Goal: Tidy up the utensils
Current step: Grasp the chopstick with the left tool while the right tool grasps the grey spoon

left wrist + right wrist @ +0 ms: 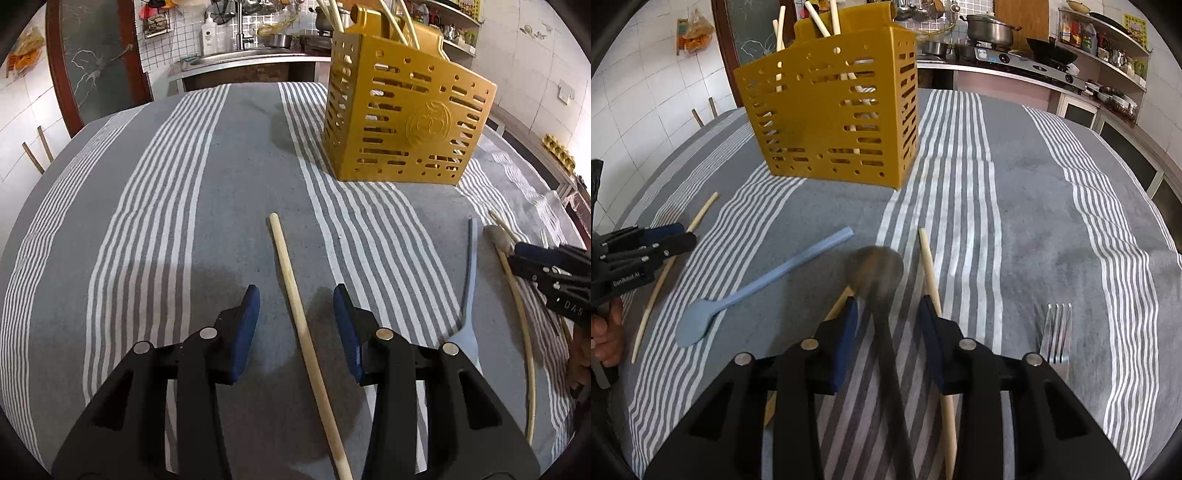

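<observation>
A yellow perforated utensil holder [402, 122] stands on the striped cloth, with several wooden sticks in it; it also shows in the right wrist view [831, 114]. My left gripper [295, 299] is open, its jaws on either side of a wooden chopstick [295, 295] lying on the cloth. My right gripper [888, 306] is open around a dark metal spoon [877, 269], which looks blurred; whether the spoon rests on the cloth I cannot tell. A blue spatula [757, 291], wooden chopsticks [929, 266] and a fork [1057, 332] lie nearby.
The grey and white striped cloth [166, 203] covers the table. A sink counter [240, 59] is behind it. A stove with pots [1015, 55] and shelves stand at the back right. A tiled wall is on the left.
</observation>
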Tool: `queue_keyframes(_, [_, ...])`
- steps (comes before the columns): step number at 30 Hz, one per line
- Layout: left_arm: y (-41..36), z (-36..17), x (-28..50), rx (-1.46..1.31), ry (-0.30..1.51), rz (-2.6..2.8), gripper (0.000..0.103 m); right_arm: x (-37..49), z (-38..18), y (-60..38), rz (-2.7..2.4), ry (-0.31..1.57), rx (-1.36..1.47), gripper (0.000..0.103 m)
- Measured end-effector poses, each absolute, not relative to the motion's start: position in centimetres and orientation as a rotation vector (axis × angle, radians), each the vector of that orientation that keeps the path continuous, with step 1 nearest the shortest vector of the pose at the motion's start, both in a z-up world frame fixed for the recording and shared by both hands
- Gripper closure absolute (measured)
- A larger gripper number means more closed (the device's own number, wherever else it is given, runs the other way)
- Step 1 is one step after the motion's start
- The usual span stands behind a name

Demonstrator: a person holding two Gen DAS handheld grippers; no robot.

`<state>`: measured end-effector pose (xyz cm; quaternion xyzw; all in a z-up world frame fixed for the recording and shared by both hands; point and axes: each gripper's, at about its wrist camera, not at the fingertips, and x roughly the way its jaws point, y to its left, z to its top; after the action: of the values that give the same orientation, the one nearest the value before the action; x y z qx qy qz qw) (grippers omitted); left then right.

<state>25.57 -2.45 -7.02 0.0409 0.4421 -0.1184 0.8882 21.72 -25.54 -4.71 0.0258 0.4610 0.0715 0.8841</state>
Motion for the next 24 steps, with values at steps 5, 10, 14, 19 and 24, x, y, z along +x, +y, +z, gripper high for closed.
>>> queue_keyframes(5, [-3.0, -7.5, 26.5, 0.102, 0.932, -0.252, 0.062, 22.5, -5.1, -24.9, 0.134, 0.971, 0.029, 0.07])
queue_keyframes(10, [-3.0, -7.6, 27.6, 0.109, 0.939, -0.264, 0.07, 22.6, -5.0, -25.0, 0.125, 0.976, 0.038, 0.085])
queue_keyframes(14, [-2.9, -7.6, 28.3, 0.101, 0.947, -0.267, 0.079, 22.8, -5.0, -25.9, 0.126, 0.979, 0.07, 0.094])
queue_keyframes(19, [-3.0, -7.5, 28.5, 0.088, 0.955, -0.274, 0.091, 23.0, -5.1, -25.7, 0.127, 0.974, 0.064, 0.094])
queue_keyframes(24, [-2.6, -7.4, 28.7, 0.057, 0.961, -0.276, 0.097, 23.3, -4.9, -26.2, 0.134, 0.971, 0.079, 0.095])
